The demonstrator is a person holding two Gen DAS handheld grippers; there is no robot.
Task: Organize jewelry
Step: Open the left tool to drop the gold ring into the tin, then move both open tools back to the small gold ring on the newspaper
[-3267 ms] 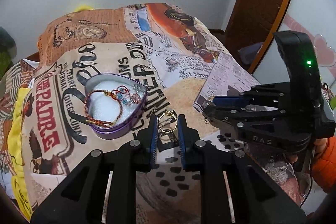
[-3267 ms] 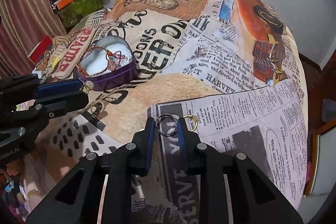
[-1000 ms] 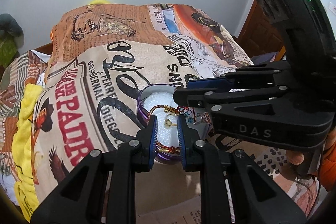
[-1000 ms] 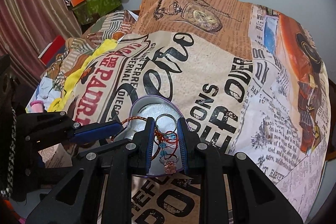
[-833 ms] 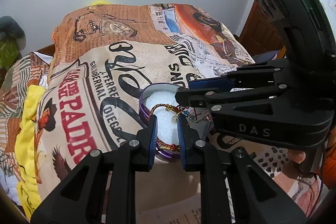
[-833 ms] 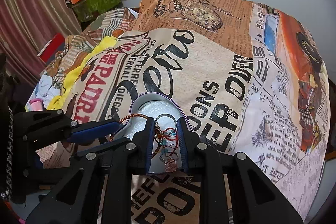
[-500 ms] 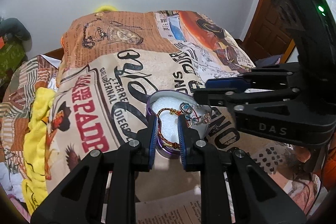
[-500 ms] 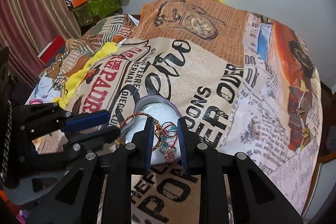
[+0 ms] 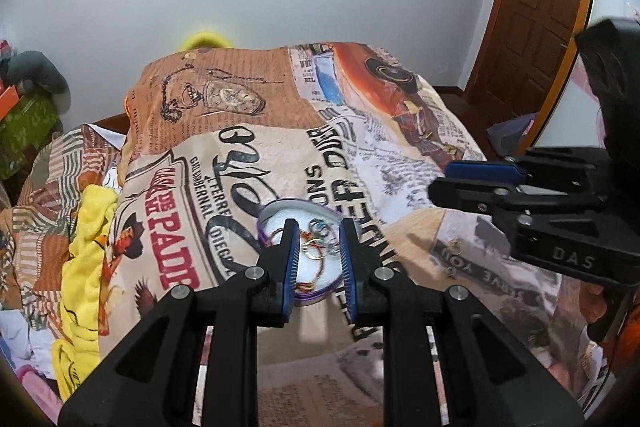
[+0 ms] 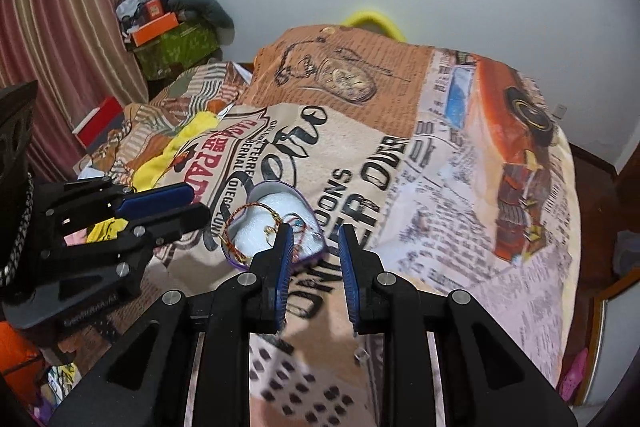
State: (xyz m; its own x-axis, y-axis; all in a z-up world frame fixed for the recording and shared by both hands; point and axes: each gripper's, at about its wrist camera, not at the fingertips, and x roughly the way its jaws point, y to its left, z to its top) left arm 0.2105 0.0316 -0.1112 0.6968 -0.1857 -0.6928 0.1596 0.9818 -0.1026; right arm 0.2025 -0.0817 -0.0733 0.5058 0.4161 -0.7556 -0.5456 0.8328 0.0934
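Lifting away, my left gripper [image 9: 318, 253] and right gripper [image 10: 313, 255] hang with jaws slightly spread and nothing between them. The 2 rings they pinched moments ago now lie inside the purple heart-shaped tin [image 9: 276, 217] on the newspaper-print bedspread [image 9: 248, 163], beside the red braided bracelet [image 10: 236, 227]. A small gold ring [image 9: 455, 247] remains on the cloth, probably next.

One heart-shaped tin [image 9: 280, 213]; one beaded bracelet [image 10: 236, 227]; two rings inside [image 9: 311, 253]; one ring [image 9: 454, 247] beside the tin.
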